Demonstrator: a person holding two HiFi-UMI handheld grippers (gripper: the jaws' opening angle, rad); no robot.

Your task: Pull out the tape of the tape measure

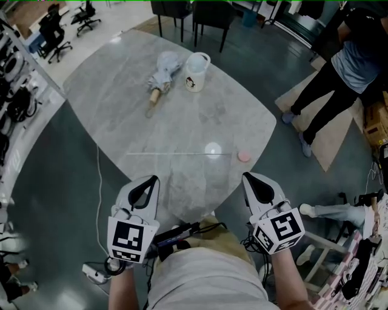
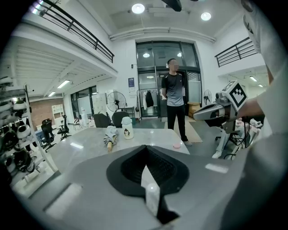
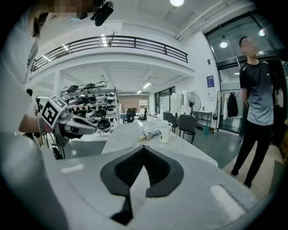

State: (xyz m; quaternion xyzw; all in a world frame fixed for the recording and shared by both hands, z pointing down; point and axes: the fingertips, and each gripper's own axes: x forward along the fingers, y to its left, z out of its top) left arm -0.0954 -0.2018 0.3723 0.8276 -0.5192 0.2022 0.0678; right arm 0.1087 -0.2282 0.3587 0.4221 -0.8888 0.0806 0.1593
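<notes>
A small pink round tape measure [image 1: 244, 156] lies near the table's right edge. A thin pale tape [image 1: 182, 154] runs from it leftward, flat across the grey marble table [image 1: 121, 109]. My left gripper [image 1: 150, 183] hovers at the table's near edge, shut and empty, well short of the tape. The right gripper [image 1: 250, 180] is shut and empty too, just this side of the pink case. In the left gripper view the pink case [image 2: 176, 145] sits beyond the shut jaws [image 2: 145, 150], and the right gripper [image 2: 216, 112] shows at the right. The right gripper view shows its own shut jaws [image 3: 144, 150].
A folded grey umbrella [image 1: 162, 74] and a white lidded jug [image 1: 196, 71] lie at the table's far side. A person [image 1: 339, 72] stands on the floor to the right. Dark chairs [image 1: 194, 15] stand behind the table. Cables [image 1: 100, 269] lie on the floor by my feet.
</notes>
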